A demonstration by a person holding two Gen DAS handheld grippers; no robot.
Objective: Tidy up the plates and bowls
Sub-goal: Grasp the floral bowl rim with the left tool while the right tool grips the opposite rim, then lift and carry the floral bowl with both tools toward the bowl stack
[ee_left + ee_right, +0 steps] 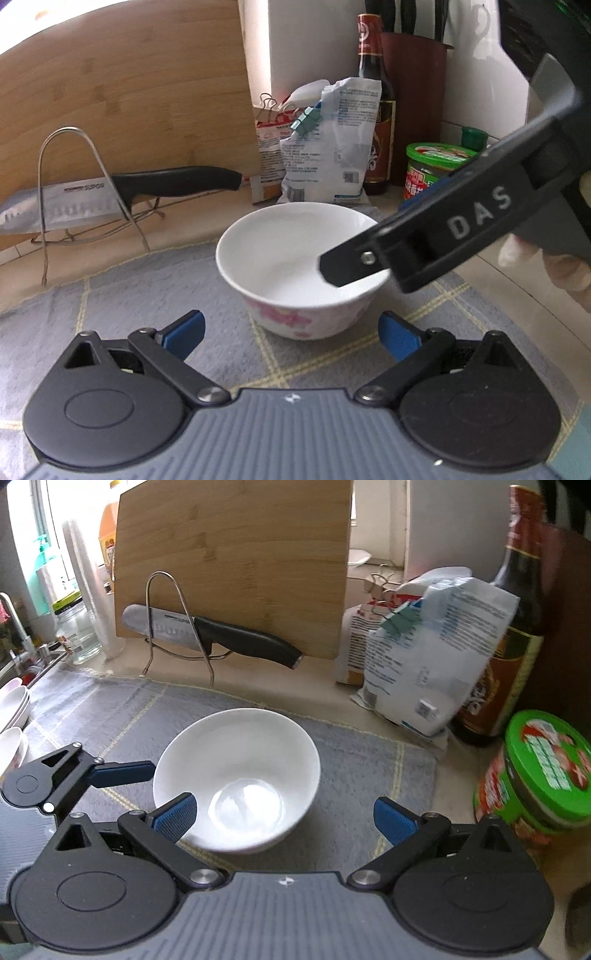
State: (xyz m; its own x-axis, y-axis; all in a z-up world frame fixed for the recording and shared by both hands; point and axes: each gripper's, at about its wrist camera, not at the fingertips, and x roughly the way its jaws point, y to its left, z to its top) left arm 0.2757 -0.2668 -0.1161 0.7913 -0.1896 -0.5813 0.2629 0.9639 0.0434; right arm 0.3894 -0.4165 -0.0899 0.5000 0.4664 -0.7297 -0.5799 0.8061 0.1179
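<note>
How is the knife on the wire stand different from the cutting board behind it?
The knife lies nearly level across the wire stand; the cutting board stands on edge behind it. The knife has a steel blade and black handle; the cutting board is pale bamboo. The knife is slim and far smaller than the broad cutting board. Both sit at the back of the counter.

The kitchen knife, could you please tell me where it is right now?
The kitchen knife rests in a wire rack against the upright wooden cutting board, behind the white bowl; the left wrist view shows it at far left.
</note>
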